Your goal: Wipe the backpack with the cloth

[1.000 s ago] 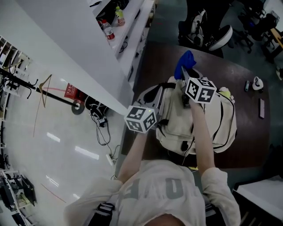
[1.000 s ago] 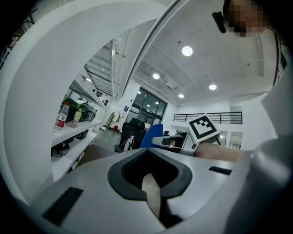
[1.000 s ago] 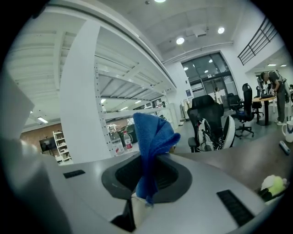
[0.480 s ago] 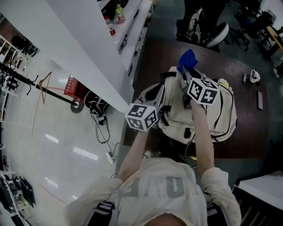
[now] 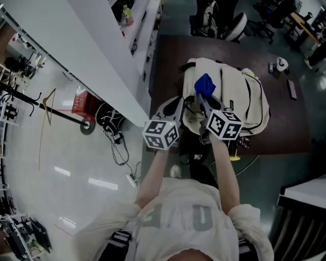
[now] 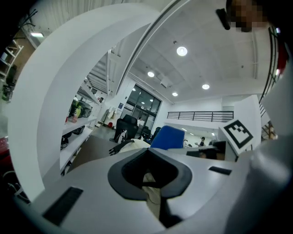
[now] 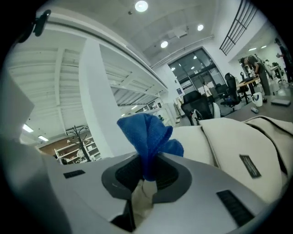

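Observation:
A cream backpack (image 5: 239, 97) with black straps lies on a dark brown table (image 5: 173, 56). My right gripper (image 5: 201, 100) is shut on a blue cloth (image 5: 205, 84) that rests on the pack's near left part. In the right gripper view the cloth (image 7: 147, 137) sticks up from the shut gripper (image 7: 146, 176), with the backpack (image 7: 242, 141) just beyond. My left gripper (image 5: 179, 110) sits at the pack's near left edge. In the left gripper view that gripper (image 6: 149, 177) is shut with cream backpack fabric (image 6: 151, 189) pinched in it, and the blue cloth (image 6: 167, 137) shows behind.
A white shelf unit (image 5: 102, 56) with bottles (image 5: 125, 13) runs along the table's left. Small items (image 5: 279, 64) lie at the table's right end. An office chair (image 5: 224, 25) stands beyond. Cables (image 5: 116, 140) and a red box (image 5: 82, 100) lie on the floor at left.
My right gripper has drawn the blue cloth from the backpack's far edge across the pack toward me. The left gripper keeps its hold at the near left edge.

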`<action>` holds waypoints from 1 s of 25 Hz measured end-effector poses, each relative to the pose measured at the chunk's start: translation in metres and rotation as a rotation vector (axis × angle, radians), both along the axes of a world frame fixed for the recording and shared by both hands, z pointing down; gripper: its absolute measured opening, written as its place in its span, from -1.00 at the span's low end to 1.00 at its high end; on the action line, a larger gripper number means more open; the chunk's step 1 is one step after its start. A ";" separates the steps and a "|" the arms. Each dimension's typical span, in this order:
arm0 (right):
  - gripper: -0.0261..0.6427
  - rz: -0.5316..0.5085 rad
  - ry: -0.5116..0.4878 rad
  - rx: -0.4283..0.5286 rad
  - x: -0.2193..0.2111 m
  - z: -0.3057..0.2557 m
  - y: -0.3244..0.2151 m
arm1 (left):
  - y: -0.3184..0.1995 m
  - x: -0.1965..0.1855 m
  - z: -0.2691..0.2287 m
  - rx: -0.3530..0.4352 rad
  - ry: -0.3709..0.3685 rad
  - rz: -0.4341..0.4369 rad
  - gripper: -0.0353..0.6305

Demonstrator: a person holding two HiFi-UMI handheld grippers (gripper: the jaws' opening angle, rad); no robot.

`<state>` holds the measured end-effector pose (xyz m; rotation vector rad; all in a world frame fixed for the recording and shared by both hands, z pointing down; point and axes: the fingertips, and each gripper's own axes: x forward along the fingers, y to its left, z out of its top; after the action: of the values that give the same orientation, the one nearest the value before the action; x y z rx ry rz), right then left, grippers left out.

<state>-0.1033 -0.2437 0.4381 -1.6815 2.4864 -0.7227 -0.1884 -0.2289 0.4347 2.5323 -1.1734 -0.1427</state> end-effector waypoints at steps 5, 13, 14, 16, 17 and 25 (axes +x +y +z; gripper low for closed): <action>-0.79 -0.001 -0.040 -0.025 -0.007 0.024 0.052 | 0.014 -0.005 -0.002 -0.002 -0.004 -0.025 -0.88; -0.79 -0.076 -0.060 -0.065 -0.014 0.040 0.073 | 0.017 0.009 -0.015 0.037 -0.022 -0.040 -0.88; -0.79 -0.076 -0.089 -0.066 -0.013 0.038 0.074 | 0.017 0.010 -0.013 0.032 -0.024 -0.040 -0.88; -0.79 -0.068 -0.145 -0.044 -0.007 0.024 0.071 | 0.017 0.012 -0.010 0.024 -0.016 -0.041 -0.88; -0.79 -0.060 -0.162 -0.021 -0.002 0.013 0.067 | 0.016 0.014 -0.010 0.023 -0.011 -0.039 -0.88; -0.79 0.031 -0.078 0.188 0.081 -0.077 -0.020 | -0.013 0.063 -0.032 0.069 -0.044 -0.026 -0.88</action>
<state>-0.0221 -0.2636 0.3610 -1.5907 2.3861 -0.5219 -0.1257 -0.2418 0.4029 2.5932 -1.2386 -0.1362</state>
